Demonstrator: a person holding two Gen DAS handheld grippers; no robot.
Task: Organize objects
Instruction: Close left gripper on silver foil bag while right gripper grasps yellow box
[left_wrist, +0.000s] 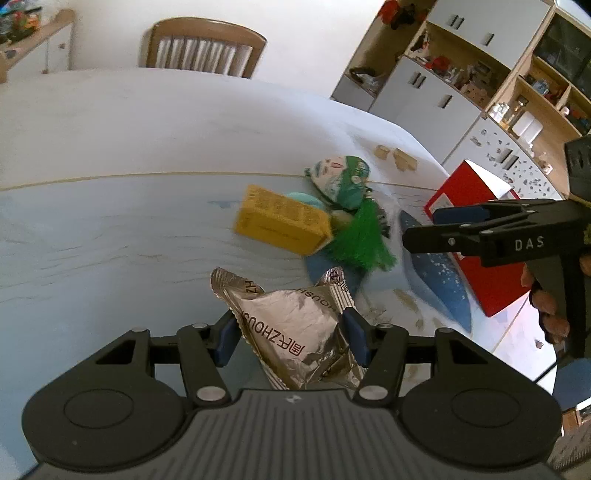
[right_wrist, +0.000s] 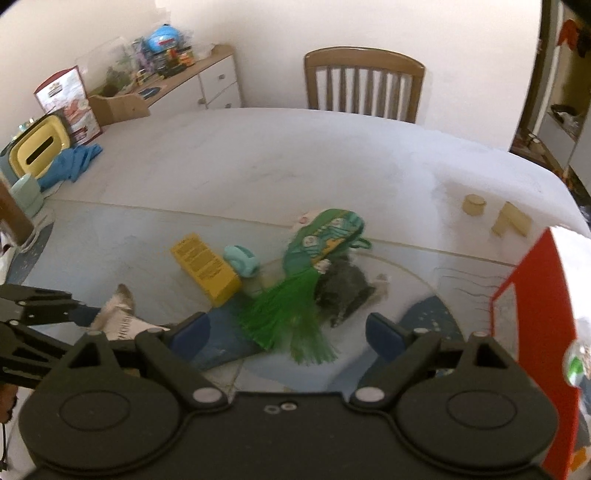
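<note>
A crinkled silver foil packet (left_wrist: 299, 328) with printed lettering is pinched between blue fingers (left_wrist: 356, 338), raised off the surface (left_wrist: 110, 229). Beyond it a yellow box (left_wrist: 282, 219) lies flat, touching a green fringed tuft (left_wrist: 360, 236), with a green-and-white snack bag (left_wrist: 341, 177) behind. A red box (left_wrist: 480, 236) stands to the right.

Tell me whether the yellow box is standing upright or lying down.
Lying down. The yellow box rests on a long side on the table, its printed face up, beside the green brush.
</note>
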